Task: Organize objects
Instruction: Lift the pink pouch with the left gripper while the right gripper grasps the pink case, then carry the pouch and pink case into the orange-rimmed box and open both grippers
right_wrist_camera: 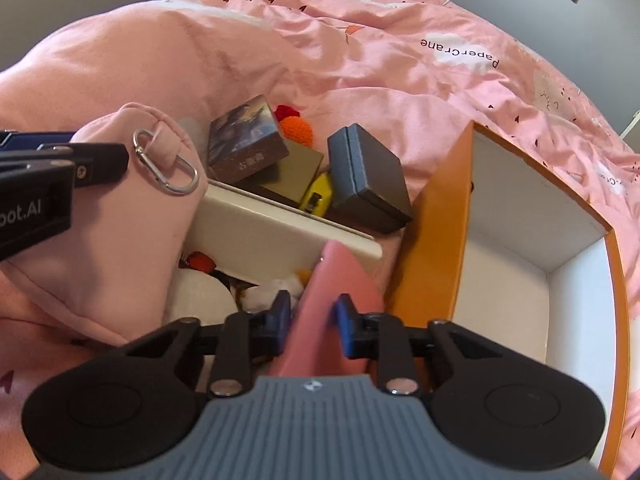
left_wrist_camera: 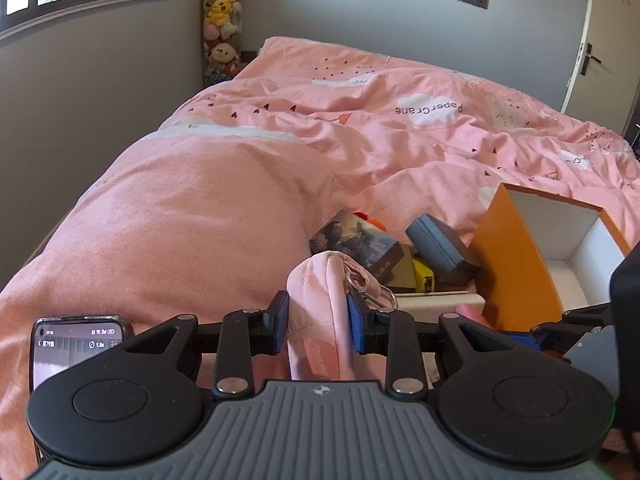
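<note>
Showing a sorting task mid-way on a bed point(left_wrist_camera: 360, 128): the left gripper point(left_wrist_camera: 318, 322) holds up the rim of a pink pouch point(left_wrist_camera: 320, 300), its jaws narrowed onto the bunched fabric so that both blue pads press it, with a carabiner point(right_wrist_camera: 172, 168) hanging at the pouch's loop. The right gripper point(right_wrist_camera: 310, 320) is closed on a flat pink piece point(right_wrist_camera: 340, 280) that rises between its fingers; what the piece is cannot be told. The step in hand appears to be lifting this piece from the clutter for stowing. Remaining loose items lie just beyond: a picture box point(right_wrist_camera: 248, 140), a grey case point(right_wrist_camera: 368, 176), a yellow item point(right_wrist_camera: 318, 196) and orange and red yarn balls point(right_wrist_camera: 296, 128), all behind a white tray point(right_wrist_camera: 280, 236). An orange box point(right_wrist_camera: 440, 216) stands open and empty at the right. The next move likely calls for carrying the pink piece to the pouch mouth or the box, keeping the pouch steady.
</note>
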Available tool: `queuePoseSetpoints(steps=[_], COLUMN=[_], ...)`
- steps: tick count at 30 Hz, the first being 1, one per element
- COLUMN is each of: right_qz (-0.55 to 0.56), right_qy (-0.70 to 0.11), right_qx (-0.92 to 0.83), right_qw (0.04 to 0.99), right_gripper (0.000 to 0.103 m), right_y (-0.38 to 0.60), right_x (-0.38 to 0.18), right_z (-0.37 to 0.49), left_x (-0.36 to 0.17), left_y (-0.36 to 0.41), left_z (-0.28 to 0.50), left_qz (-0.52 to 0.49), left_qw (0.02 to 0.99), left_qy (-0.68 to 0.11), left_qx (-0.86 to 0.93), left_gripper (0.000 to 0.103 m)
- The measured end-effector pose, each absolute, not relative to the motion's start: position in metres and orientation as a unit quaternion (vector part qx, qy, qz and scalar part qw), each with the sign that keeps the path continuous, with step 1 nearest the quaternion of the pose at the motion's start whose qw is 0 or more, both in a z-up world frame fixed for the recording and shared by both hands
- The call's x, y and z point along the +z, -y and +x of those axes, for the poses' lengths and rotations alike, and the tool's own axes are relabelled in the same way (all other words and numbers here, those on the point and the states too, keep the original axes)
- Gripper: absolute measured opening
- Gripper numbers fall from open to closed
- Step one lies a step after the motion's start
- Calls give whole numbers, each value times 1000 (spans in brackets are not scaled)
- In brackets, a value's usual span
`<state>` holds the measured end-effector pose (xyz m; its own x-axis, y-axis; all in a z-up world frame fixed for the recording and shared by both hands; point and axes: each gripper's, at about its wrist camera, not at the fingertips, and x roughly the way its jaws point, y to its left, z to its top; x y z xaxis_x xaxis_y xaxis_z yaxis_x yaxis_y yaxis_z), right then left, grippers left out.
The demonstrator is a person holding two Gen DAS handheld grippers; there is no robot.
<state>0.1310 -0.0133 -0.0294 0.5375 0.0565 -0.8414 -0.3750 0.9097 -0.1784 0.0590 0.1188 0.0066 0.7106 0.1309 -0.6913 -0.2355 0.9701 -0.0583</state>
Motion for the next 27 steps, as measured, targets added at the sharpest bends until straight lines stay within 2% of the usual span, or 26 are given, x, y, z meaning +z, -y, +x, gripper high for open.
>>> queuePoseSetpoints(steps=[10, 18, 27], right_qz=[-59, 75, 109], right_qy=[-453, -417, -366], right_qx=[161, 187, 136], right_qw=[875, 887, 914], right_gripper=[16, 15, 15], right_y=[66, 118, 185], right_x=[10, 61, 91], right_z=[122, 108, 78], left_x=[14, 46, 69], left_y=[-102, -84, -28], left_z=[58, 56, 67], left_qz=[-87, -98, -76], left_qw=[932, 944, 946], left_qy=[-351, -315, -303], left_qx=[32, -15, -83], left_gripper=[34, 34, 34])
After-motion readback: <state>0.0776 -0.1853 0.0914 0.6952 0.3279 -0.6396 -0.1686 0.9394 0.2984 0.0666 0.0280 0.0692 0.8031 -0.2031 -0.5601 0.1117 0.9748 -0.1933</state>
